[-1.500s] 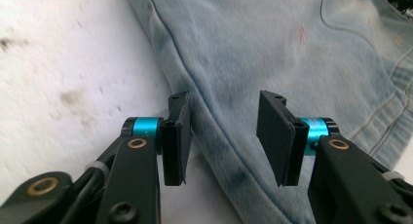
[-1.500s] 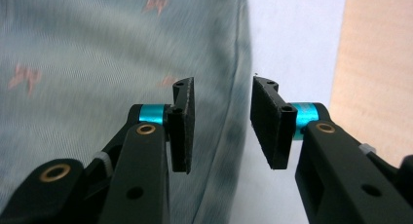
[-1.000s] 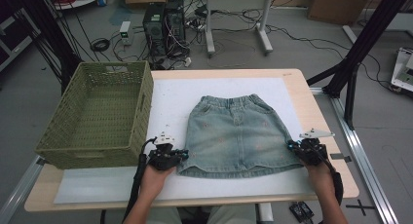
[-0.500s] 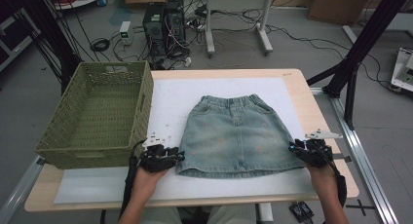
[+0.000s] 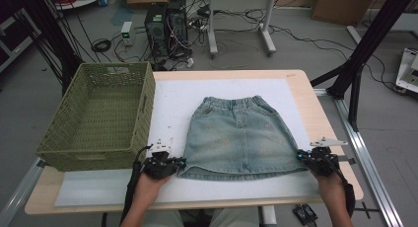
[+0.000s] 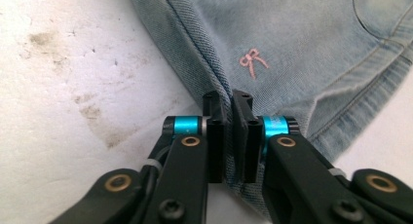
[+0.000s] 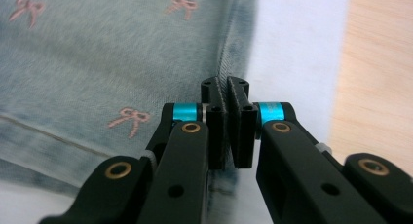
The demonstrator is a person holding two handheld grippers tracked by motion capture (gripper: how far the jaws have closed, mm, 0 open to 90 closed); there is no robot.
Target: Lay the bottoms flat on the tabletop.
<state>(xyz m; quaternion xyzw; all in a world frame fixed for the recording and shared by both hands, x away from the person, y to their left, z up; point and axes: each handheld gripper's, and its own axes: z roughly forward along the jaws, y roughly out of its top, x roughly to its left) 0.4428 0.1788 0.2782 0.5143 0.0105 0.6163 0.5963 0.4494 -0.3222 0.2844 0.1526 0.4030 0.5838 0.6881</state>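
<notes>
A light blue denim skirt (image 5: 236,133) with small pink bows lies flat on the white mat, waistband away from me. My left gripper (image 5: 181,162) sits at its lower left corner. In the left gripper view the gripper (image 6: 227,98) is shut on the skirt's (image 6: 292,39) side edge, its jaws having just been closing with denim between them. My right gripper (image 5: 300,157) is at the lower right corner. In the right gripper view the gripper (image 7: 225,85) pinches the side seam of the skirt (image 7: 97,53), and its jaws have likewise just closed on the fabric.
A green woven basket (image 5: 148,103) stands on the left part of the table, close to my left hand. The white mat (image 5: 172,103) covers most of the wooden table (image 5: 325,133). Computers and cables lie on the floor beyond the far edge.
Half a second ago my left hand sat slightly further left; it is back at the hem corner now. The skirt and my right hand stay in place.
</notes>
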